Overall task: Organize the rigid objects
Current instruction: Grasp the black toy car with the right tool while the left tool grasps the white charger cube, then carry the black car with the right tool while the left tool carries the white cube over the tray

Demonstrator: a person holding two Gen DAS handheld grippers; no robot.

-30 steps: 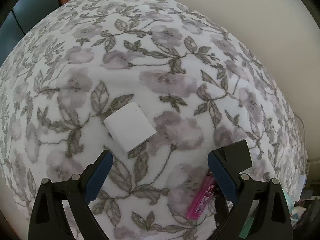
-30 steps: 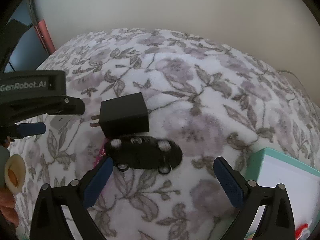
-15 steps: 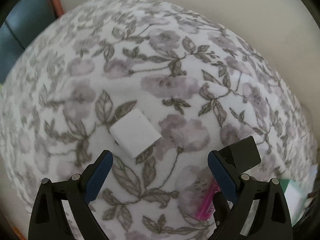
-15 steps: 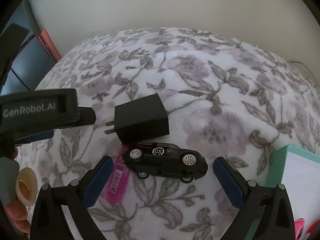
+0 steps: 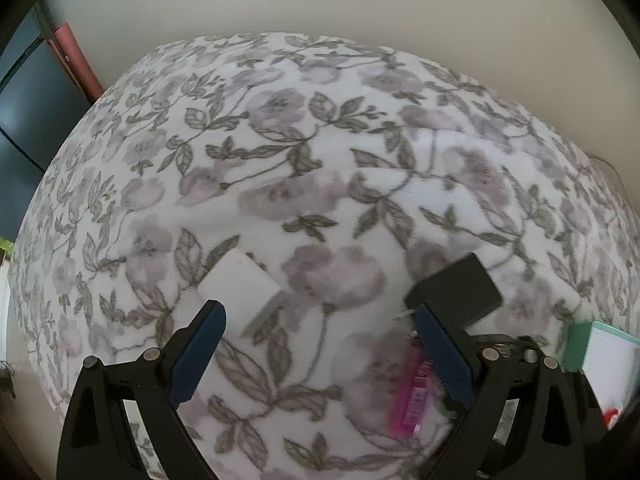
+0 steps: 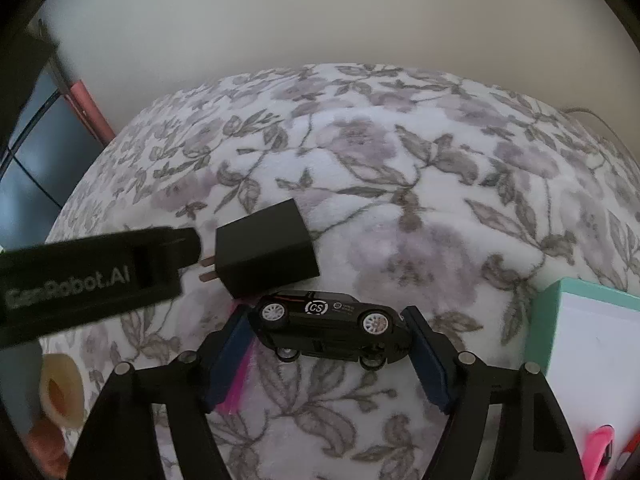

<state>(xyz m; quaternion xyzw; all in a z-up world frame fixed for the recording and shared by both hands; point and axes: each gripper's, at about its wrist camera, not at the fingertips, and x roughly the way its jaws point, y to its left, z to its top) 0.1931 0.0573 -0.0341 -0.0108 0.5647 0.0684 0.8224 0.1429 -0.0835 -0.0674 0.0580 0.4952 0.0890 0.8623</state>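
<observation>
My right gripper (image 6: pixel 326 344) is shut on a black toy car (image 6: pixel 330 322), one blue pad at each end of it. A black wall charger (image 6: pixel 266 254) lies just behind the car, prongs pointing left. A pink lighter (image 6: pixel 239 376) lies partly under the left finger. My left gripper (image 5: pixel 320 352) is open and empty above the floral cloth (image 5: pixel 320 160). A white block (image 5: pixel 240 292) lies just ahead of its left finger. The charger (image 5: pixel 456 294) sits by its right finger, the lighter (image 5: pixel 416 396) below it.
A teal-rimmed white box (image 6: pixel 592 344) stands at the right, also seen in the left wrist view (image 5: pixel 600 352). Pink and red items (image 6: pixel 600 452) lie at the bottom right. The left gripper body (image 6: pixel 92 276) reaches in from the left. A wall is behind.
My right gripper has closed on the toy car. My left gripper has pulled back, so the charger and the teal box have come into its view.
</observation>
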